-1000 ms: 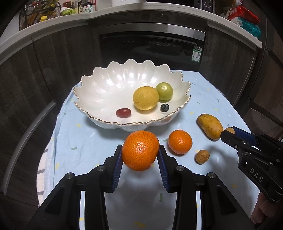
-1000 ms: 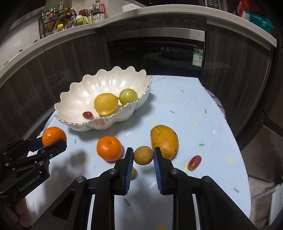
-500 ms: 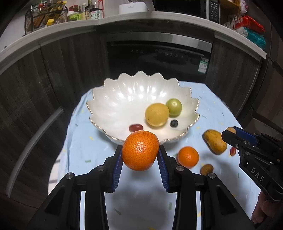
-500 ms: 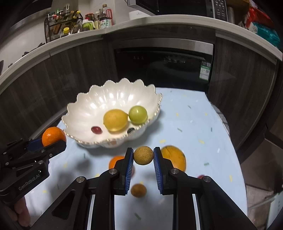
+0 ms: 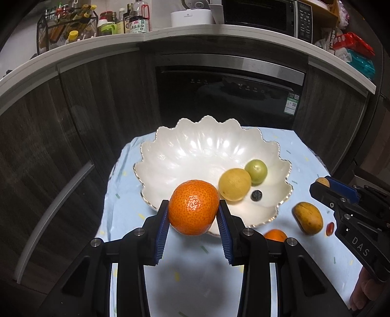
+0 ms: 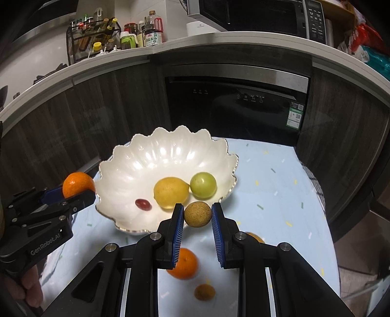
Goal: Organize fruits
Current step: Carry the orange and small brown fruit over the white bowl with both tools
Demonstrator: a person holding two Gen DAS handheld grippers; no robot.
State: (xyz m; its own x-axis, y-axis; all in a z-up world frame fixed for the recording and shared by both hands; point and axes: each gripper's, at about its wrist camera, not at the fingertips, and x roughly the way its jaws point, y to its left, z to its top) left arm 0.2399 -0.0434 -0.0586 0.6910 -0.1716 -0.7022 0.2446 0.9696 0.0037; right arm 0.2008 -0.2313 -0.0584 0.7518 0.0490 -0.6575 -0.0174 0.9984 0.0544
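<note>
The large orange (image 5: pixel 193 207) sits clamped between the blue pads of the left claw (image 5: pixel 193 214), held in the air in front of the near rim of the white scalloped bowl (image 5: pixel 195 151). The small brown round fruit (image 6: pixel 197 214) is pinched the same way in the right claw (image 6: pixel 197 215), its jaws narrow around it, just at the bowl's near edge.

Beyond the left claw, inside the bowl, lie a lemon (image 5: pixel 234 184) and a green round fruit (image 5: pixel 256 171) touching each other, with a dark blueberry (image 5: pixel 257 195) just beside the lemon. From the right claw's view a red grape (image 6: pixel 143 204) also rests in the bowl, to the left of the lemon.

To the right of the left claw, on the pale blue cloth of the tabletop (image 5: pixel 304 151), lie a mango (image 5: pixel 307 217), a small red fruit (image 5: pixel 330 228) beside it, and a second orange (image 5: pixel 275 235) partly hidden behind the claw's right finger. Below the right claw, that second orange and another small brown fruit (image 6: pixel 204 292) lie on the cloth, blurred.

Farther back stand dark cabinets, a built-in black appliance (image 5: pixel 229 97), and a counter carrying bottles (image 5: pixel 136 22) and a microwave (image 5: pixel 263 14). Part of a person's hand (image 6: pixel 26 290) shows under the left claw's handle.
</note>
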